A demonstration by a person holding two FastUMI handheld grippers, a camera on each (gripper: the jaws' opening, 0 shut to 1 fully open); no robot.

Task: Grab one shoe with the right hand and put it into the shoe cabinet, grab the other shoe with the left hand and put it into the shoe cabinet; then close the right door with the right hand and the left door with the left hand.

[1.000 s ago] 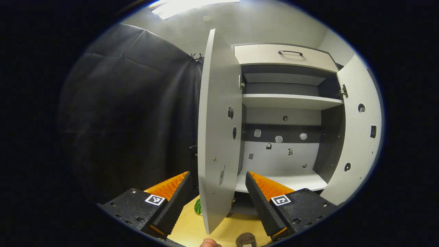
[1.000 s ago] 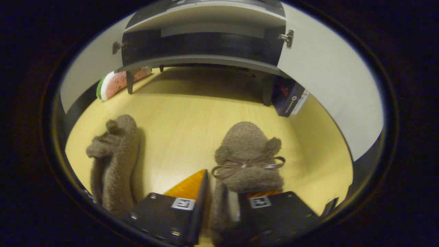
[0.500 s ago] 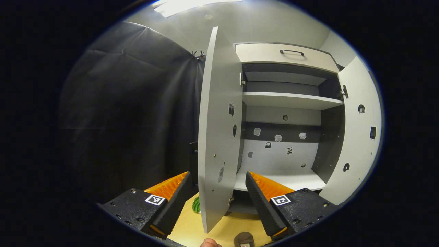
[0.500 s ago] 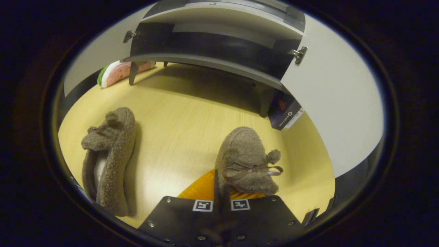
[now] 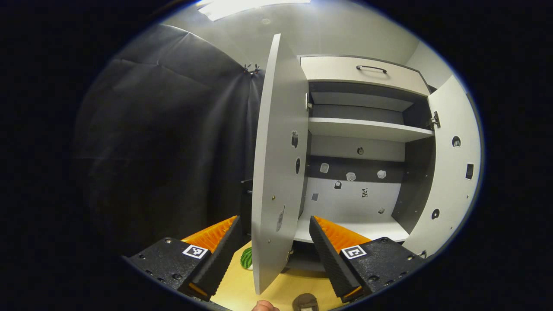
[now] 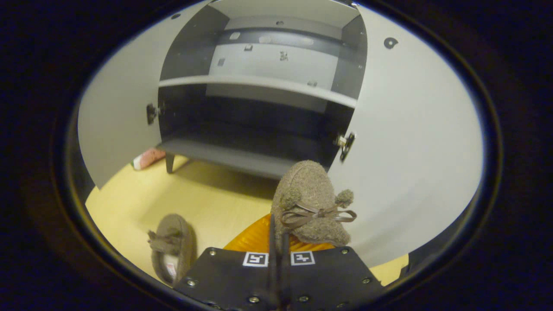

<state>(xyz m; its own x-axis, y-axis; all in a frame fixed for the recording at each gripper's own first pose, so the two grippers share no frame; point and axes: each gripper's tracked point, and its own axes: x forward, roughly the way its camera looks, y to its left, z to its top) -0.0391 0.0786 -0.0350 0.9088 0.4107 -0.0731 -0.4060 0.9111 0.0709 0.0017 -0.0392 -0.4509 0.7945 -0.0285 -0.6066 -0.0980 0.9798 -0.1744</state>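
My right gripper (image 6: 276, 226) is shut on a brown fuzzy slipper (image 6: 309, 201) with a bow, held off the floor and pointing toward the open shoe cabinet (image 6: 224, 156). The other slipper (image 6: 170, 249) lies on the wooden floor at lower left. In the left gripper view, my left gripper (image 5: 274, 221) is open and holds nothing; the left door (image 5: 276, 164) stands edge-on between its fingers, farther off. The cabinet's shelves (image 5: 367, 129) are bare. A bit of slipper (image 5: 305, 301) peeks in at the bottom edge.
Both cabinet doors stand wide open, the right door (image 6: 410, 151) close beside the held slipper. A watermelon-patterned thing (image 5: 246, 258) lies on the floor by the cabinet's left leg. A dark box and drawer (image 5: 363, 71) top the cabinet. A fingertip (image 5: 264, 306) shows below.
My right gripper closed on the slipper, then lifted it from the floor toward the cabinet opening. The other slipper stayed on the floor. My left gripper barely moved.
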